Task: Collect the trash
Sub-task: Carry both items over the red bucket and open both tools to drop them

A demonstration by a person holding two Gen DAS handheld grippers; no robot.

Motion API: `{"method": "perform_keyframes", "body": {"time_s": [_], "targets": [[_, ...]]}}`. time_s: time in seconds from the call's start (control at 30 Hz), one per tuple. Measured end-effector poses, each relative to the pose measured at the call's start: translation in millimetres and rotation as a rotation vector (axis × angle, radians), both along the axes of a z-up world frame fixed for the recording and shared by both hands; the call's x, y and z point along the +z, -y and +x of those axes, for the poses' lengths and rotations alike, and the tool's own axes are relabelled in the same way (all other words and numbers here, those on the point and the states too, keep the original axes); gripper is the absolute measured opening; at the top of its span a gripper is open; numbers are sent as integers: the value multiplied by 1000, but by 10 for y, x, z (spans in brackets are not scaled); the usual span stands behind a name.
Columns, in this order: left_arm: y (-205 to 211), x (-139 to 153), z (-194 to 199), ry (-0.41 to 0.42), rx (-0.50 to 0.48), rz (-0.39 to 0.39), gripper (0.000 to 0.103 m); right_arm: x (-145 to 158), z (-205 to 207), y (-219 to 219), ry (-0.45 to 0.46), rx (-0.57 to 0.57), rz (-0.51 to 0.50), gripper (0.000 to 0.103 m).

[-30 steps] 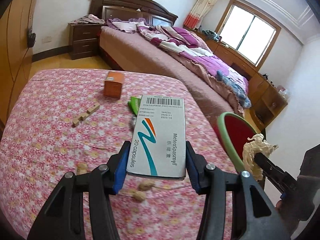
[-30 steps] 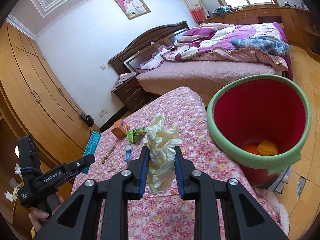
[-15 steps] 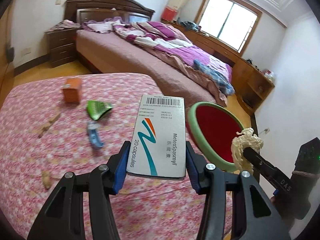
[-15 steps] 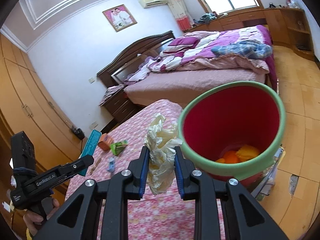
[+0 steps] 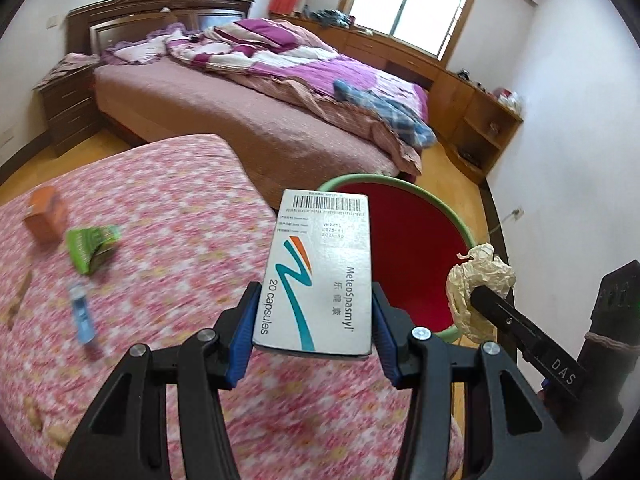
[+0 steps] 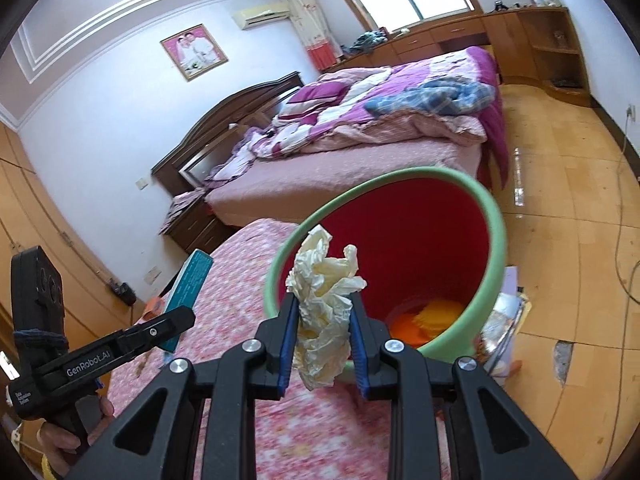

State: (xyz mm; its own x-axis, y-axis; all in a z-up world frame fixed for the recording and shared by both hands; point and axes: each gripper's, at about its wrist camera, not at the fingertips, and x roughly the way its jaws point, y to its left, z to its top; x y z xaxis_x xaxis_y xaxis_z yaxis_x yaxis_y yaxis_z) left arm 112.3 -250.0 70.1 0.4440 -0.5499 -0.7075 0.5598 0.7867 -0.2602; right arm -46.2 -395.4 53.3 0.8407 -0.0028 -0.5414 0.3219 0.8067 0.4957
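The medicine box point(image 5: 320, 276), frame centre, is clamped in the left gripper point(image 5: 314, 328) before the red bin point(image 5: 448, 216). The right gripper point(image 6: 324, 330) pinches crumpled paper point(image 6: 324, 304) at the bin's rim; releasing early would likely drop either onto the floral tablecloth point(image 5: 160, 200).

**Readable print on the box and both grippers**

The medicine box point(image 5: 320, 276) shows "MeteoSpasmyl" along its right side and "20 capsules" along its left, with a barcode across the top; the small date lines under it are too blurred to read. The right gripper point(image 5: 486, 294) carries "DAS" on its finger. Over in the right wrist view, the left gripper point(image 6: 182, 320) reads "GenRobot.AI" on its arm.
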Motion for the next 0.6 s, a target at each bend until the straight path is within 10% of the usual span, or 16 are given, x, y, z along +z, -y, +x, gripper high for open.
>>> {"method": "perform_keyframes", "body": {"time_s": [0.6], "targets": [[749,-282,168,-16,-117,51,54,-321,93,440,-57,-80,32,45]]}}
